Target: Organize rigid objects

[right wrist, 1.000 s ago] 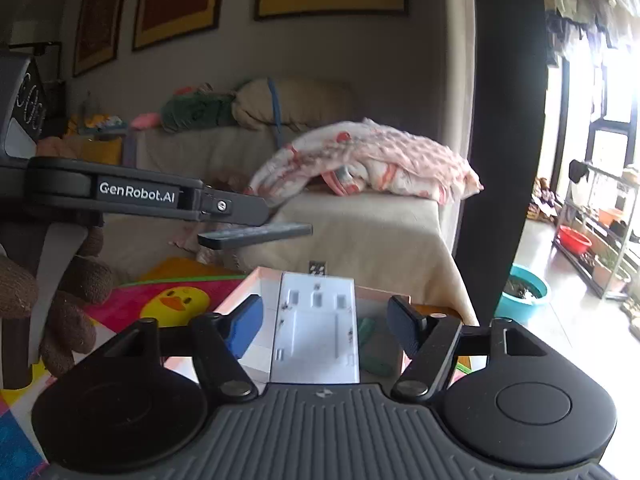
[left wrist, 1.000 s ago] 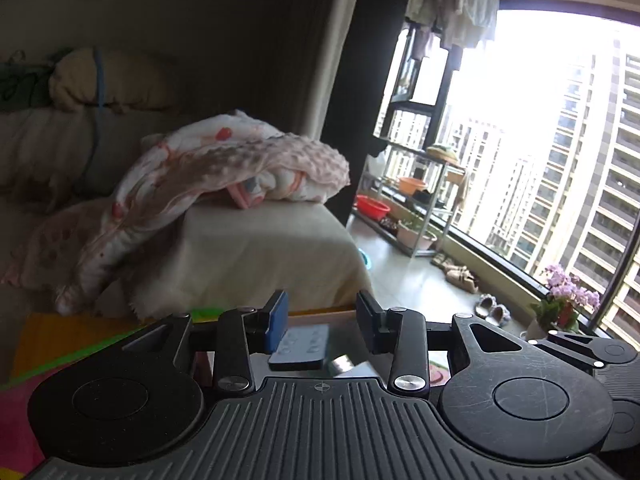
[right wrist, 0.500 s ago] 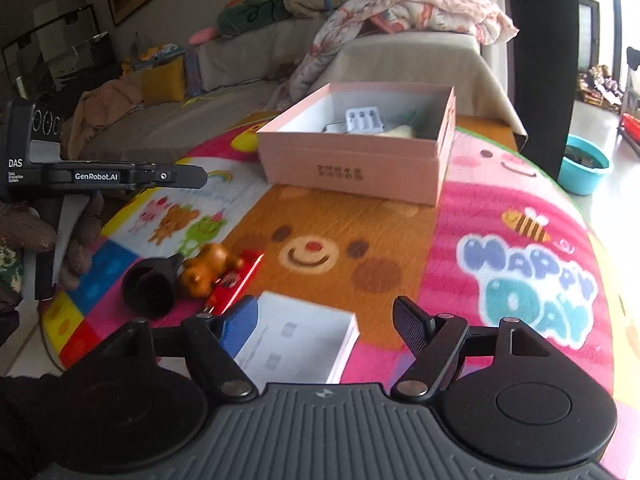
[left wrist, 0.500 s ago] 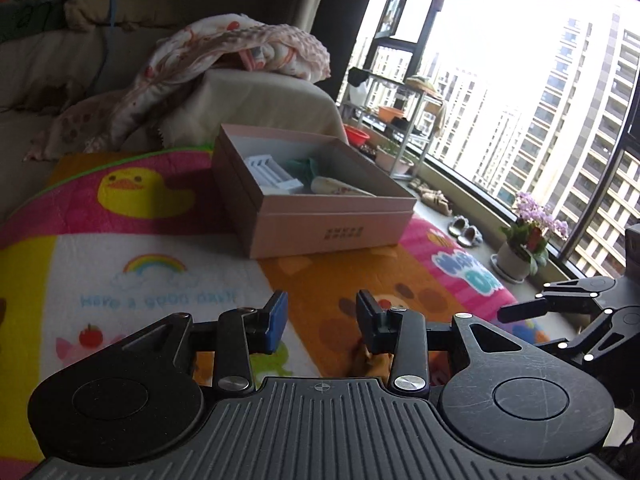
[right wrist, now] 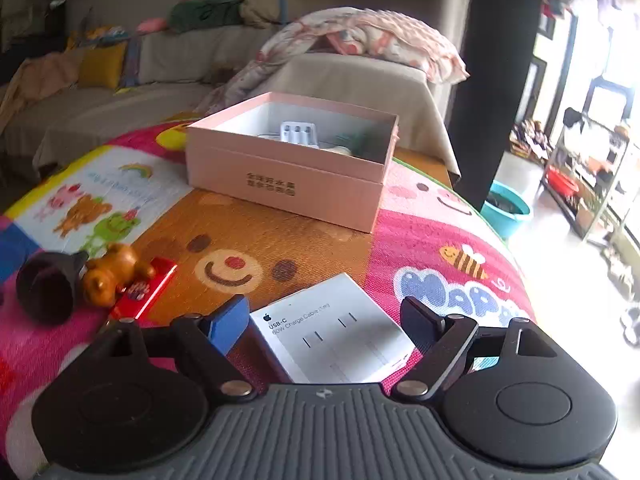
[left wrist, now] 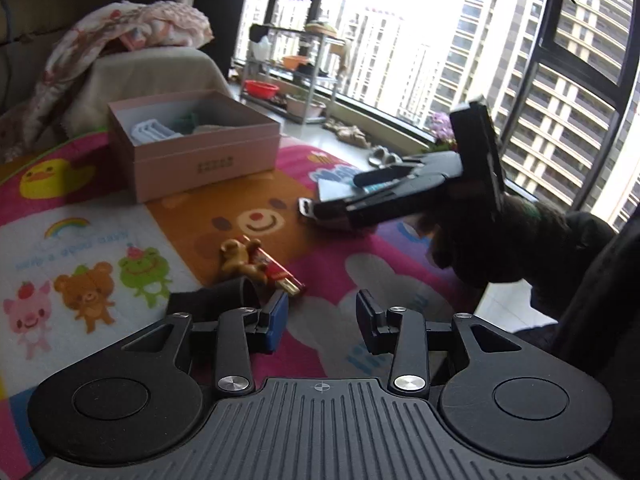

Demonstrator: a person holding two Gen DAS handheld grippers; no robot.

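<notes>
Your right tongs [right wrist: 322, 318] have just been spreading and stand wide; the white cable box [right wrist: 334, 334] lies on the surface [right wrist: 320, 248] between them, unpinched. Your left tongs [left wrist: 322, 312] hang part-open, empty; the bear figure [left wrist: 240, 258] sits at 11 o'clock.

The near end of the white cable box [right wrist: 332, 332] is hidden behind the right tool's body. In the pink box [right wrist: 288, 184], the walls cover most of the contents, so only a white ribbed piece [right wrist: 298, 132] and something green [right wrist: 356, 142] show. In the left view, the black cup [left wrist: 218, 300] is partly behind the left tool's finger, and the gloved hand [left wrist: 492, 236] is blurred.
</notes>
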